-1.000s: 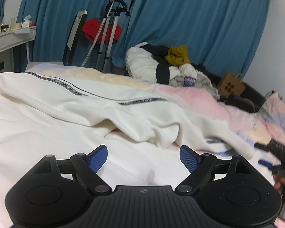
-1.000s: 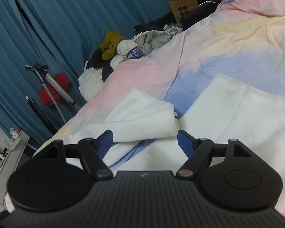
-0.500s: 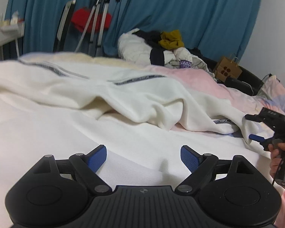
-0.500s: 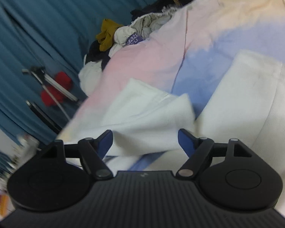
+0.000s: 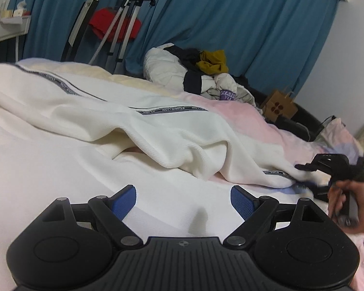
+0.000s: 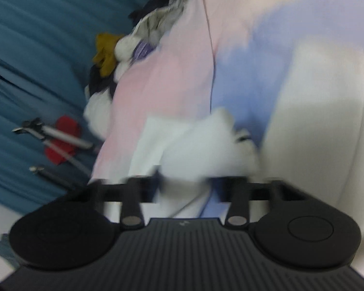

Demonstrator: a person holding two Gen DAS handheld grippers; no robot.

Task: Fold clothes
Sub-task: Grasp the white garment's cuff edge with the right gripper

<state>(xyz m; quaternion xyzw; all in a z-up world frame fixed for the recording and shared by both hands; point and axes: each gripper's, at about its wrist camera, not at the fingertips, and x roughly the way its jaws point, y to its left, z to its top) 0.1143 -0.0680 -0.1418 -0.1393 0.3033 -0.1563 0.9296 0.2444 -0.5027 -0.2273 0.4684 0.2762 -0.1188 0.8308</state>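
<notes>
A white garment (image 5: pixel 89 111) with a dark printed tape stripe lies spread and rumpled across the bed. My left gripper (image 5: pixel 183 201) is open just above the flat white cloth, with nothing between its blue pads. The garment's sleeve end (image 5: pixel 276 177) reaches to the right, where my right gripper (image 5: pixel 299 175), held in a hand (image 5: pixel 351 208), has a finger on either side of it. In the blurred right wrist view the bunched white sleeve end (image 6: pixel 206 145) sits between the fingers of the right gripper (image 6: pixel 185 181). Its jaws stand drawn inward, and the blur hides whether they pinch the cloth.
A pastel pink and blue bedspread (image 5: pixel 250 121) covers the bed. A pile of other clothes (image 5: pixel 196 75) sits at the far edge, with a brown paper bag (image 5: pixel 279 106) beyond it. Blue curtains, a metal stand (image 5: pixel 123 24) and a white desk (image 5: pixel 4 26) are behind.
My right gripper has moved forward onto the sleeve end, and its fingers have come inward around it. The left gripper stays open over the cloth, with only its view shifting a little.
</notes>
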